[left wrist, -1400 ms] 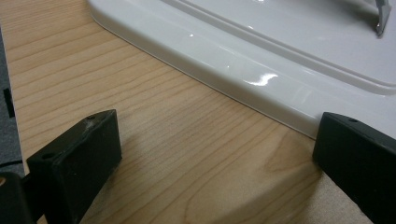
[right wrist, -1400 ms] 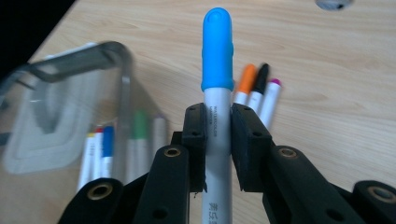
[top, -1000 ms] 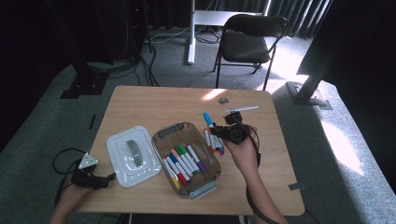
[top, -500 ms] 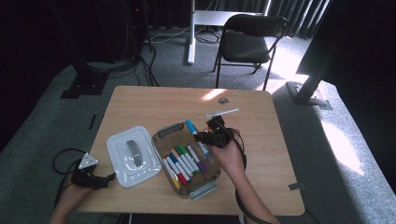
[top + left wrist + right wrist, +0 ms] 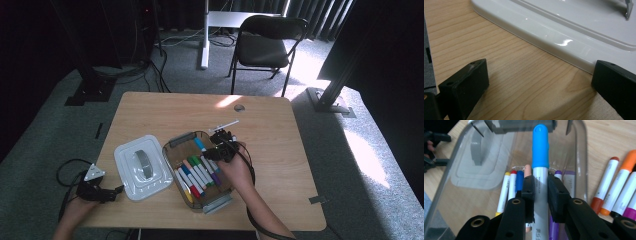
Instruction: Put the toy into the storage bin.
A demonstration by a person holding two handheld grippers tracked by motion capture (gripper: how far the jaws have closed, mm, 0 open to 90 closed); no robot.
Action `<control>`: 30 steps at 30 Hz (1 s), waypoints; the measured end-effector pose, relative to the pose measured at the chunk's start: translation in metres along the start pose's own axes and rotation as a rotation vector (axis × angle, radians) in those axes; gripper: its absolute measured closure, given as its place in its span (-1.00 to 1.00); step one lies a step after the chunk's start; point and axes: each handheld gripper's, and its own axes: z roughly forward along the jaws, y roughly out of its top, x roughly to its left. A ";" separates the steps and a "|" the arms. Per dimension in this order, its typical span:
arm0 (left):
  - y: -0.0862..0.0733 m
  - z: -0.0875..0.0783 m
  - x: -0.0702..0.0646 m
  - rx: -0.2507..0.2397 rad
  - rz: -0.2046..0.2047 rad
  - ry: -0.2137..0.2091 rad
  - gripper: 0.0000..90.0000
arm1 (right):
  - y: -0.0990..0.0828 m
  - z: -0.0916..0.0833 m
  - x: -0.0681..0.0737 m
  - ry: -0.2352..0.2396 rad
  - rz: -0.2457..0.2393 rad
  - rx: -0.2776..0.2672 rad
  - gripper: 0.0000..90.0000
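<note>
Right hand-held gripper (image 5: 540, 195) clamps a smooth cylindrical blue-capped marker (image 5: 540, 167) over the clear plastic box (image 5: 456, 170).

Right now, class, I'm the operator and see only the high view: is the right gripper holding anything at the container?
Observer: Yes, the right gripper is shut on a blue-capped marker, clamped on its white barrel.
Operator: Where does its cap point?
Observer: Away from the gripper, toward the container's end wall.
Operator: And the left gripper?
Observer: The left gripper is open, nothing between its jaws, beside the white lid's rim.
</note>
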 end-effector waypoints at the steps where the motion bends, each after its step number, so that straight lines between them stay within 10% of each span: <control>1: 0.000 0.000 0.000 0.000 0.000 0.000 -0.96 | 0.000 0.003 0.001 -0.004 -0.003 0.006 0.70; 30: 0.000 0.000 0.000 0.000 0.002 -0.001 -0.96 | 0.006 0.048 0.021 -0.114 -0.073 0.198 0.56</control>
